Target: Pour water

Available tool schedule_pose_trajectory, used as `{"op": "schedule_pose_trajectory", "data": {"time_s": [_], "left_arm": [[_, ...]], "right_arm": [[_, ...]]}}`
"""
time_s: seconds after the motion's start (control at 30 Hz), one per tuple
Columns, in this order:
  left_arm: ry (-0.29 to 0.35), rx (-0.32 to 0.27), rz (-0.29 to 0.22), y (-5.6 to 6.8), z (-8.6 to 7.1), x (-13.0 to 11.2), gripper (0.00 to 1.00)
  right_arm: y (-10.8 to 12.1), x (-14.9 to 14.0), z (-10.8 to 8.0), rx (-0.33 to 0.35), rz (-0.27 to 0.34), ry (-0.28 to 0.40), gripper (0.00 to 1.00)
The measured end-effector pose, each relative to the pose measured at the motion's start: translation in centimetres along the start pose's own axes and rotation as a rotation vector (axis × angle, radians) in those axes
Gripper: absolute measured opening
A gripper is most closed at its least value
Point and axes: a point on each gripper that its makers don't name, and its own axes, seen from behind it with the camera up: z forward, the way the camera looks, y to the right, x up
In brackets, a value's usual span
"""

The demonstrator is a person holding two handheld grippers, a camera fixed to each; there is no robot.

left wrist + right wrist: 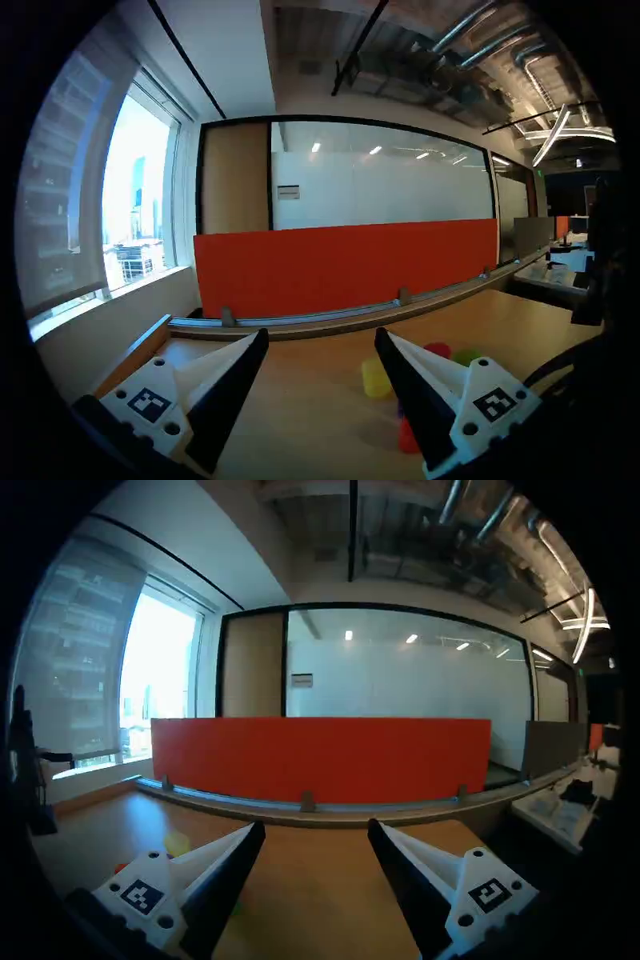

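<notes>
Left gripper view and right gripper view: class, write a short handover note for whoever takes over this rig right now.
Left gripper: open, holding nothing, over the wooden desk.
Right gripper: open, holding nothing.
Things: a yellow cup stands on the desk just ahead of the left gripper, with a red item and a green item beyond it.
Done: nothing grasped or poured, as things lie.
Left: grasp a vessel and pour. Which one holds water cannot be told.

Both hand-held grippers [321,331] [316,824] agape, empty.
</notes>
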Motion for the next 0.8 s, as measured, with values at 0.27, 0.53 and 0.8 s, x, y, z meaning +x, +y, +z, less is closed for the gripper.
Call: {"op": "schedule_pose_trajectory", "data": {"time_s": [0.27,0.53,0.8], "left_arm": [[-0.001,-0.125,-0.023,2.8,0.5,0.9,0.99],[-0.018,-0.254,0.016,5.5,0.4,1.0,0.99],[-0.037,-0.374,0.034,7.8,0.2,0.9,0.99]], "right_arm": [[-1.9,1.0,0.3,0.125,0.022,-0.009,0.99],[-3.8,0.7,0.6,0.258,-0.016,-0.051,1.0],[-6.4,1.0,0.2,0.394,-0.018,-0.076,1.0]]}}
